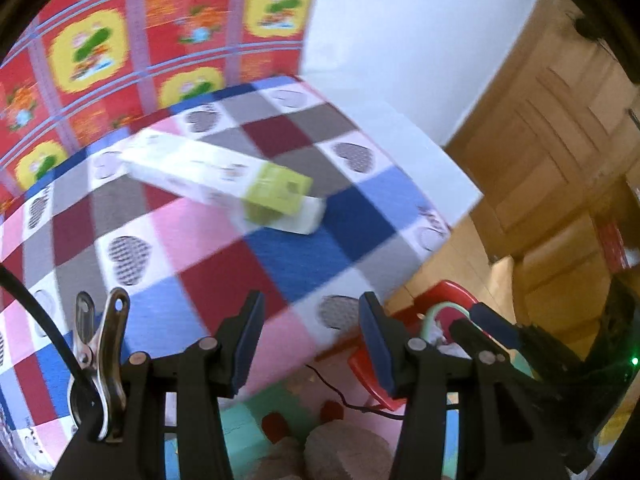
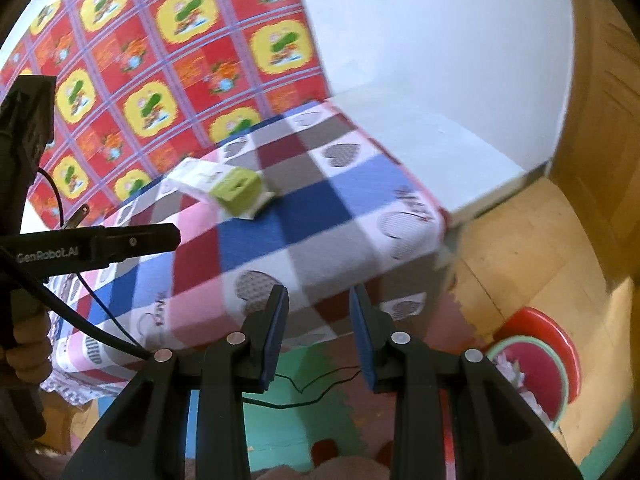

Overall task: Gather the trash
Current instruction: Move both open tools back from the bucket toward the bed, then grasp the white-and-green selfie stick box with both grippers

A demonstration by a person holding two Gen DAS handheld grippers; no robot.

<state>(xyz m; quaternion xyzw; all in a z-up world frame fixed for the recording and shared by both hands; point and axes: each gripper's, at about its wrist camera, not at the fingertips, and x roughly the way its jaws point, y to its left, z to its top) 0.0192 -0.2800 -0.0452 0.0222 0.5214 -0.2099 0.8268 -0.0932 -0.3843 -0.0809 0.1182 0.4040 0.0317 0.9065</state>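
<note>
Green-white carton (image 1: 224,178) on checkered tablecloth (image 1: 280,256), red bin (image 2: 554,354) beside

text: "GenRobot.AI" | on: left tool (image 2: 132,240) side

Plenty of open checkered table (image 2: 256,248) between the near edge and the white-and-green box (image 2: 224,186), nothing in the way there. Past the box, the red patterned wall covering (image 2: 132,60) blocks things. Red bin (image 2: 556,344) sits on the floor to the right, well clear.
</note>
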